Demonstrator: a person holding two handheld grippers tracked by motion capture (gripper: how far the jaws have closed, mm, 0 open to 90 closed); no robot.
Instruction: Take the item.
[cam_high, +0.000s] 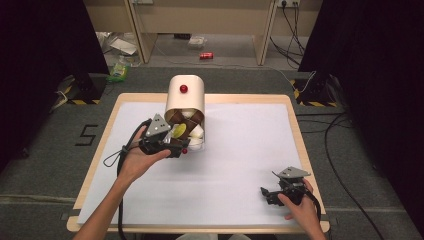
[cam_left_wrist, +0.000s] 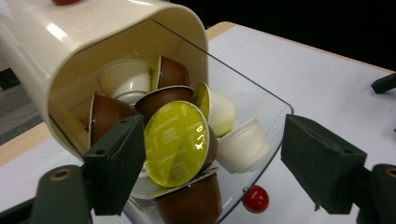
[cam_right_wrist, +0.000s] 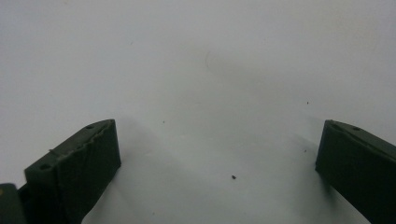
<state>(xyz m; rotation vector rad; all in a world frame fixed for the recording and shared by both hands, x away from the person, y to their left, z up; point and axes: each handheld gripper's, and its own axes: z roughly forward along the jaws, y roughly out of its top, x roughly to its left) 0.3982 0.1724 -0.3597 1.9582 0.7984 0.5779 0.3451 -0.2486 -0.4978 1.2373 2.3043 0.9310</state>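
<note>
A cream capsule holder (cam_high: 185, 100) with a red knob (cam_high: 184, 89) lies on the white table sheet, its open end toward me. Its clear drawer (cam_left_wrist: 261, 107), which has a small red knob (cam_left_wrist: 255, 199), is pulled out and packed with several coffee capsules. A brown capsule with a green foil lid (cam_left_wrist: 175, 140) faces my left gripper (cam_left_wrist: 212, 158), beside white capsules (cam_left_wrist: 243, 144). The left jaws stand open on either side of the drawer's mouth; the right-hand pad is well clear of the capsules. In the high view the left gripper (cam_high: 175, 147) sits at the drawer. My right gripper (cam_high: 267, 195) rests open near the front right.
The wooden table edge (cam_high: 300, 135) frames the white sheet (cam_right_wrist: 201, 70), which lies bare between the right gripper's (cam_right_wrist: 217, 154) jaws. Behind the table the floor holds cables, a red can (cam_high: 206, 55) and furniture legs.
</note>
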